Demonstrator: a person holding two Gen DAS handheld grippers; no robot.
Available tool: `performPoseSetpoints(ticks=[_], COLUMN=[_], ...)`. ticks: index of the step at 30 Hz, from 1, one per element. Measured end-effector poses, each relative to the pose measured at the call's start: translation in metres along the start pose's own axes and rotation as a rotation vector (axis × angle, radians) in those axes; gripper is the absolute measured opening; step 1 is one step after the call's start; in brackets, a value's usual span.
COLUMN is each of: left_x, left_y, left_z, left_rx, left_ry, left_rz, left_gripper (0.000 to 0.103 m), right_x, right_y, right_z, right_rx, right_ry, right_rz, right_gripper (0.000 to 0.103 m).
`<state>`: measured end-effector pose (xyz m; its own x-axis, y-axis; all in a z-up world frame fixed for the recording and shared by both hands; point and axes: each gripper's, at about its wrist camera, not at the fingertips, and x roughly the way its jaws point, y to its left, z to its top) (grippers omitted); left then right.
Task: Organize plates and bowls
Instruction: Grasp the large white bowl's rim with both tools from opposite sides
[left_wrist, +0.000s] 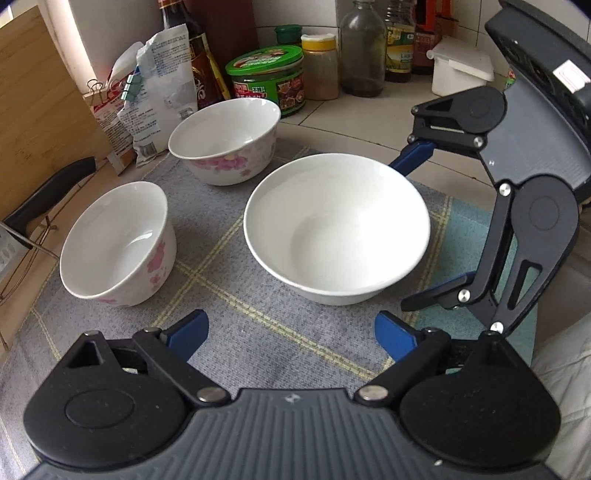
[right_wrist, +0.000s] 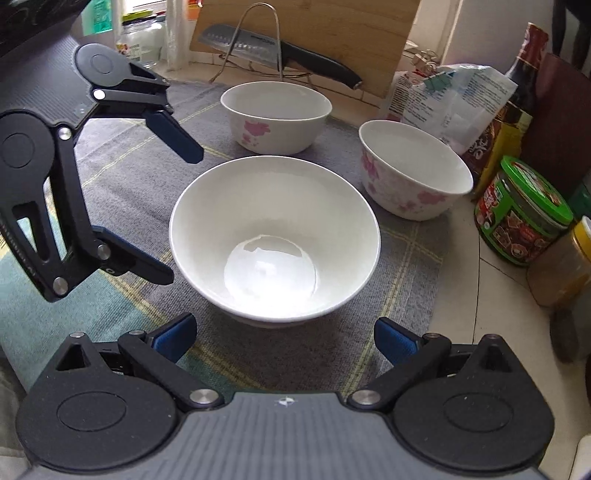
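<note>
One plain white bowl (left_wrist: 337, 229), upright on the grey checked cloth (left_wrist: 236, 295), just ahead of both sets of jaws and between the two tools. Left gripper (left_wrist: 291, 334): jaws spread wide, holding nothing. Right gripper (right_wrist: 284, 339): likewise released, bowl directly before its fingertips, not touching. Two smaller pink-flowered bowls, one (left_wrist: 118, 243) ahead-left of the left jaws, one (left_wrist: 225, 140) beyond it. Green-lidded tin (left_wrist: 266, 79) further back.
</note>
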<state>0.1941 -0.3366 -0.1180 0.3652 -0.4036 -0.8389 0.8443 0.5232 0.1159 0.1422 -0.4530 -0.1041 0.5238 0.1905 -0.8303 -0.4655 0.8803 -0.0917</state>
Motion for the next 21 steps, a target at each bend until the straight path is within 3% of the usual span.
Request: performPoseSetpoints(ticks=[11,21], left_x=[0.006,0.010], left_y=[-0.005,-0.004], left_z=[0.011,0.017], left_rx=[0.084,0.131], left_ry=[0.029,0.022], left_rz=[-0.040,-0.068], left_gripper=[0.094,0.084], right_x=[0.003,-0.001], right_y=[-0.014,-0.019], right_z=[0.001,0.009], right_rx=[-0.176,-0.280], right_ry=[-0.010,-0.022], right_rz=[0.112,0.154], right_gripper=[0.103,0.089])
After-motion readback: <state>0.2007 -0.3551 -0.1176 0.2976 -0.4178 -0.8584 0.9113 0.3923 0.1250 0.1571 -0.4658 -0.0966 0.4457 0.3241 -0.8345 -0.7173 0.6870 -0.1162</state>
